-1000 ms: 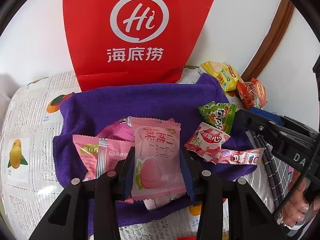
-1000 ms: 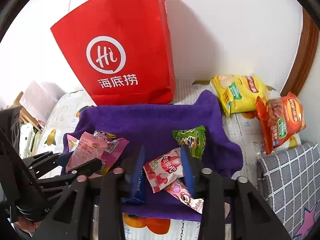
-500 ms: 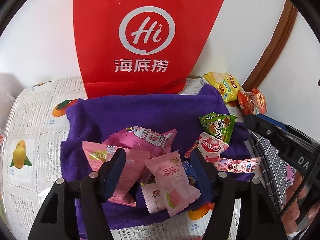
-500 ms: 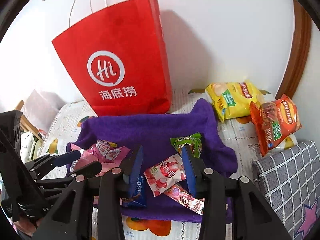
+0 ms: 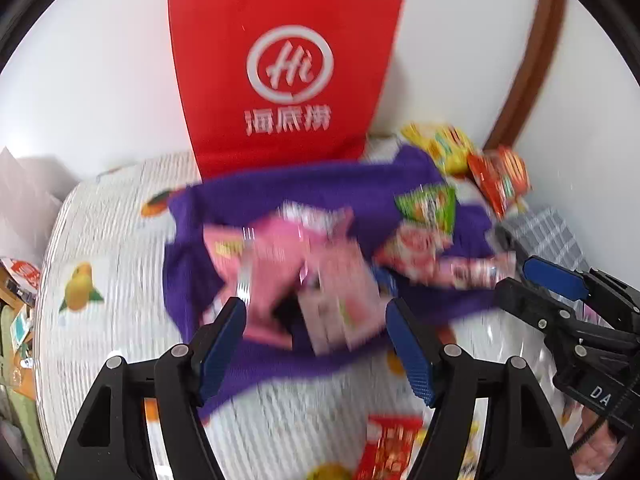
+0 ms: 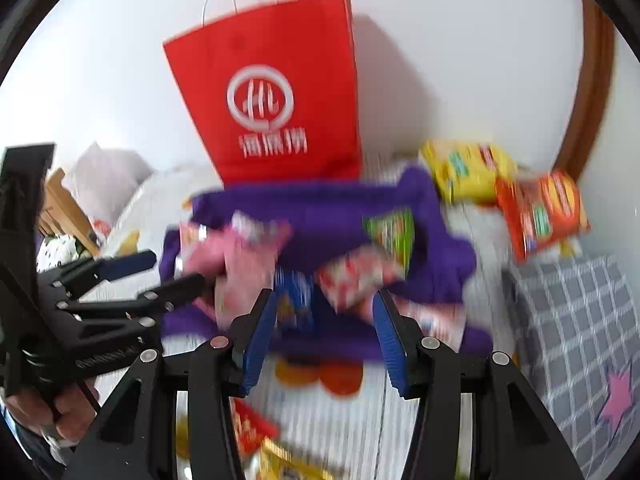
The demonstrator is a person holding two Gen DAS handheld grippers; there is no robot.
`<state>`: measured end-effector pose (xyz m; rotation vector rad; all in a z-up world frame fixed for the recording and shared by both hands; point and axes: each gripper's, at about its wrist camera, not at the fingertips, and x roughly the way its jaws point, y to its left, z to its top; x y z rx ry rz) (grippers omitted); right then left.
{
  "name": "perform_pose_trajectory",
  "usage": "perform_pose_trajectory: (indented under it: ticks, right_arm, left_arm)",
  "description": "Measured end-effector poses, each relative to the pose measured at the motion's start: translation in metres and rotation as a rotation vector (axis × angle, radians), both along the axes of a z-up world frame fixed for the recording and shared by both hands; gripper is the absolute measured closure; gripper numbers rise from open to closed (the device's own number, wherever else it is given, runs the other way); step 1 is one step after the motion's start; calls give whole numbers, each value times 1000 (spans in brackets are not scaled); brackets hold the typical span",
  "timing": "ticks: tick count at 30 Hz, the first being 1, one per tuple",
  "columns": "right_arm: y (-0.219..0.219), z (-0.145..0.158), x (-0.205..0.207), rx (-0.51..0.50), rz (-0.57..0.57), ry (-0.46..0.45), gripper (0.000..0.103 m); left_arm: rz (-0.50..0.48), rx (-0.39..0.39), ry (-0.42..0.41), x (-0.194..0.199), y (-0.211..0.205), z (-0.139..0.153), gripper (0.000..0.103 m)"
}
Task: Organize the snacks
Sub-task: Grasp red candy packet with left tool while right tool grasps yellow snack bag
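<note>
A purple cloth (image 5: 320, 188) lies on the table and holds several small snack packets. Pink packets (image 5: 276, 268) sit at its left and front, a green packet (image 5: 428, 204) and a red-and-white packet (image 5: 416, 246) at its right. My left gripper (image 5: 316, 328) is open and empty, just short of the pink packets. My right gripper (image 6: 324, 324) is open and empty, near a blue packet (image 6: 296, 300) and the red-and-white packet (image 6: 356, 276). Both views are blurred by motion.
A red paper bag (image 5: 284, 80) stands against the wall behind the cloth. A yellow chip bag (image 6: 468, 168) and an orange chip bag (image 6: 540, 208) lie at the right. A checked grey cushion (image 6: 576, 320) is at the right. More packets (image 5: 392, 448) lie near the front edge.
My left gripper let go of the pink peach packet, which now lies on the cloth. Both grippers have pulled back from the cloth and stand open.
</note>
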<state>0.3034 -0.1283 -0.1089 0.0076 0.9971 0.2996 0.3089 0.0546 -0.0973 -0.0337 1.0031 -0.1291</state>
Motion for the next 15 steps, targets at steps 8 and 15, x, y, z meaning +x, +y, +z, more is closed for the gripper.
perform_pose_trajectory:
  ticks: [8,15]
  right_arm:
    - [-20,-38,-79,48,-48,105,48]
    - [-43,-48,-120,82,-114,136,47]
  left_arm:
    - [-33,2,80,-51,4,-31,32]
    - [-96,8,142,-71,-8,-60,32]
